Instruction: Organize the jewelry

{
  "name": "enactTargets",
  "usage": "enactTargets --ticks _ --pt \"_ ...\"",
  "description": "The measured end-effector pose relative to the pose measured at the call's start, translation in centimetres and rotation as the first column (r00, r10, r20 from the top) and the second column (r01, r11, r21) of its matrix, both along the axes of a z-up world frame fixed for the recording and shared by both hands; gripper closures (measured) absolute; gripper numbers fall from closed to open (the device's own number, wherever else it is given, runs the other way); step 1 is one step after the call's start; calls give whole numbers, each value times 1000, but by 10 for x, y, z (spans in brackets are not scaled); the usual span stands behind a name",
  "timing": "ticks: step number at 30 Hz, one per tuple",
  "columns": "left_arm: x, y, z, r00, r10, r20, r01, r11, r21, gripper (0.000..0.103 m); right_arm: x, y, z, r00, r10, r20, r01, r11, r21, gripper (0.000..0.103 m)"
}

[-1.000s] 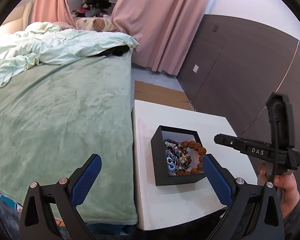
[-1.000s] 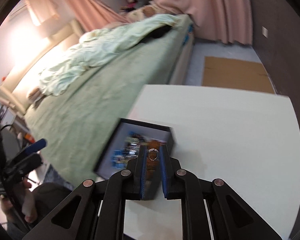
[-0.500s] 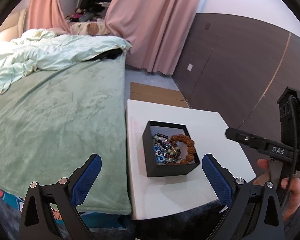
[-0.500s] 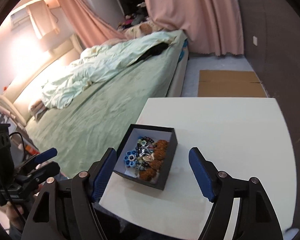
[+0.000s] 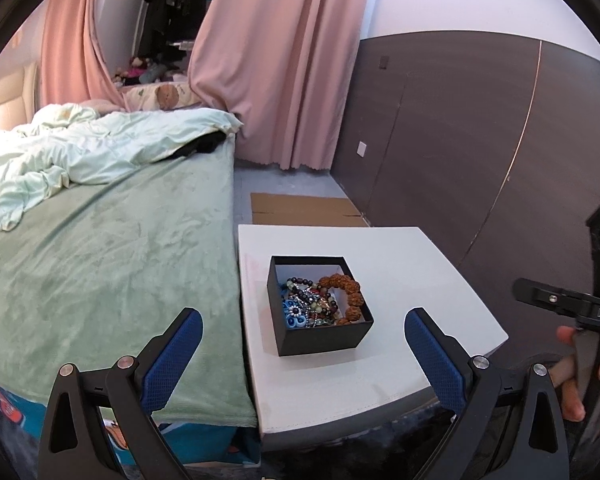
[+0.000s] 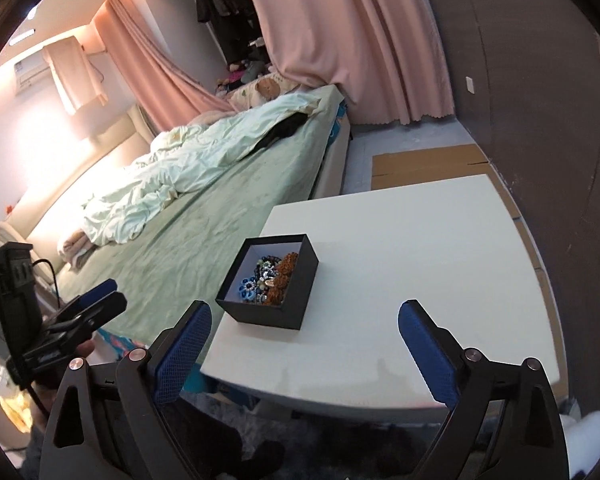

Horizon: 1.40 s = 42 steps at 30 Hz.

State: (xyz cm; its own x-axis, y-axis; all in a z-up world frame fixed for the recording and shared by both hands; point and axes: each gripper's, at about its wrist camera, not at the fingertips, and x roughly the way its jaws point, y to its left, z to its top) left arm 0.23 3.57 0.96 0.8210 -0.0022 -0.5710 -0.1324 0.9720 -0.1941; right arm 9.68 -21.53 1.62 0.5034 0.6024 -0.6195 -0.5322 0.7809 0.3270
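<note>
A black open box (image 5: 324, 337) stands on a white table (image 5: 400, 264), holding a pile of jewelry (image 5: 314, 304): a brown bead bracelet, dark beads and blue flower pieces. It also shows in the right wrist view (image 6: 296, 296) with the jewelry (image 6: 270, 278) inside. My left gripper (image 5: 302, 344) is open and empty, held back from the table's near edge. My right gripper (image 6: 304, 340) is open and empty, also pulled back over the near edge. Each gripper shows from the side in the other's view.
A bed with a green blanket (image 5: 100, 256) runs along the table's left side. A dark wall panel (image 5: 460, 152) stands to the right. Flat cardboard (image 5: 304, 210) lies on the floor beyond the table. Pink curtains (image 5: 284, 60) hang at the back.
My right gripper held a small ring over the box a second ago; it has opened and pulled back. Both grippers have withdrawn from the table.
</note>
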Motion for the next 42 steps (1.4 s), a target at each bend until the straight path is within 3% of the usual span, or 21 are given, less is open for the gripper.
enactTargets --ticks 4,10,15,21,29,42 --pt "-9 -7 8 1000 -23 18 23 1000 13 0 -15 -16 6 1000 15 1 -15 999 45 8" --pt "-16 -15 16 999 -35 34 34 998 46 0 -38 -20 13 997 16 73 -14 999 -29 0" --pt "-20 -19 22 998 -41 45 39 998 56 0 -41 -22 12 995 -10 95 18 996 -90 0" --pt "-21 -25 24 997 -47 54 42 996 85 0 -41 -29 12 995 -10 104 18 997 -80 0" --pt "-16 -16 22 998 -45 53 43 999 31 0 -45 -22 11 992 -7 125 21 993 -117 0" --pt "-10 -18 19 998 -41 42 39 998 50 0 -41 -30 11 994 -29 103 37 996 -80 0"
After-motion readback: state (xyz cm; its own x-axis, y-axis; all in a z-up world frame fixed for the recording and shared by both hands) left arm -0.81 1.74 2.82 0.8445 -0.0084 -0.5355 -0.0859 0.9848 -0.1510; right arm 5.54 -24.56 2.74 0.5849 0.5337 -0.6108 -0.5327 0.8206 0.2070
